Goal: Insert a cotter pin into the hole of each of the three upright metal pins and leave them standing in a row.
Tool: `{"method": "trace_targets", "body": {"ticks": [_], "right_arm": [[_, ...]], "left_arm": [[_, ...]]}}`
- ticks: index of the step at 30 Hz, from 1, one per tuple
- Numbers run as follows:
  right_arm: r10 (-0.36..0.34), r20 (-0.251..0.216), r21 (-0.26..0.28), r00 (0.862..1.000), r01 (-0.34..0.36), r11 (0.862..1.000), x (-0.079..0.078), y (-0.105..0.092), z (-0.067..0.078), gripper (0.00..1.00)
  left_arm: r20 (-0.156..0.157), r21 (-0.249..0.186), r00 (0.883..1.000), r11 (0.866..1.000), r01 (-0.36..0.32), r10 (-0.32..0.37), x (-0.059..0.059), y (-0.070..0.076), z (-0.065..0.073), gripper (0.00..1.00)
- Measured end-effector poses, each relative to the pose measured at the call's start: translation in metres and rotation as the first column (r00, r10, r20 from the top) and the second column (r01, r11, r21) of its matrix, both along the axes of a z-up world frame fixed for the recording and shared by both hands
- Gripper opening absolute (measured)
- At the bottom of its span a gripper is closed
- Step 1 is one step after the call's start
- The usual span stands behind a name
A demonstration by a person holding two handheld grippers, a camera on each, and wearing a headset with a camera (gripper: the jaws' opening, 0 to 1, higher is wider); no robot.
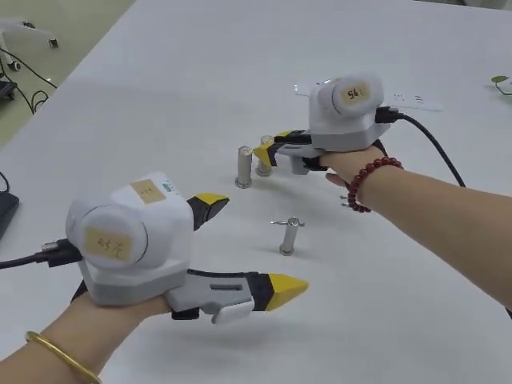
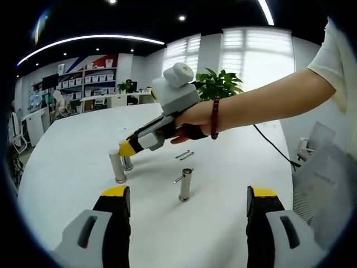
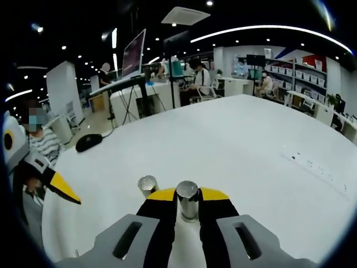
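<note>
Three short metal pins stand on the white table (image 1: 176,88). My right gripper (image 1: 265,154) is shut on the far pin (image 3: 188,202), gripping it between the yellow tips. A second bare pin (image 1: 244,166) stands just left of it, also in the right gripper view (image 3: 147,185). The nearest pin (image 1: 290,235) has a cotter pin through its top, sticking out to the left. My left gripper (image 1: 252,244) is held open near me, short of that pin (image 2: 185,184), with nothing between its fingers. Two loose cotter pins (image 2: 184,154) lie under the right wrist.
A white power strip (image 1: 416,100) lies at the table's far right, with the right gripper's black cable (image 1: 436,144) trailing toward it. A potted plant (image 2: 217,84) stands behind. The table's left edge (image 1: 72,72) drops to the floor.
</note>
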State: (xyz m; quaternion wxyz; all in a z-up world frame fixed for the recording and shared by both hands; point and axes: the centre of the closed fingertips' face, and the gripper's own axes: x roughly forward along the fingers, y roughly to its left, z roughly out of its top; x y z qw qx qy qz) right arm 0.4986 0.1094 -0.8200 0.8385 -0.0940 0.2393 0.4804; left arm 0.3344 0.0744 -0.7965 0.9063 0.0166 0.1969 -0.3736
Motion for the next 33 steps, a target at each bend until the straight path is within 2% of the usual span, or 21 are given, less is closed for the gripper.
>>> {"method": "trace_targets", "body": {"ticks": [3,7,10,16,20,24,33], "right_arm": [[-0.001,-0.005,0.013,1.0,0.001,1.0,0.001,0.002,0.0,0.16],[0.01,0.009,-0.004,1.0,-0.01,1.0,0.003,0.001,-0.001,0.14],[-0.012,-0.019,0.011,1.0,0.012,1.0,0.007,-0.005,-0.001,0.14],[0.006,0.01,-0.027,1.0,-0.006,1.0,0.006,-0.014,-0.002,0.14],[0.005,0.007,-0.019,1.0,-0.005,1.0,0.005,-0.022,0.0,0.13],[0.015,0.016,-0.03,1.0,-0.015,0.999,-0.003,-0.036,0.006,0.13],[0.047,0.0,-0.028,0.999,-0.047,0.999,-0.027,-0.065,0.011,0.13]], "left_arm": [[-0.003,-0.001,1.0,1.0,-0.01,0.01,-0.001,0.001,0.0,0.85],[-0.003,0.006,1.0,1.0,-0.009,0.009,-0.003,0.002,-0.001,0.85],[-0.008,0.012,1.0,1.0,-0.016,0.016,-0.004,0.003,-0.002,0.84],[-0.002,0.015,1.0,1.0,-0.018,0.018,-0.002,0.004,0.001,0.82],[0.004,0.02,1.0,1.0,-0.016,0.016,-0.001,0.003,0.003,0.82],[0.008,0.021,1.0,1.0,-0.013,0.013,-0.001,0.002,0.006,0.82],[0.017,0.025,1.0,1.0,-0.004,0.004,-0.003,-0.001,0.012,0.81]]}}
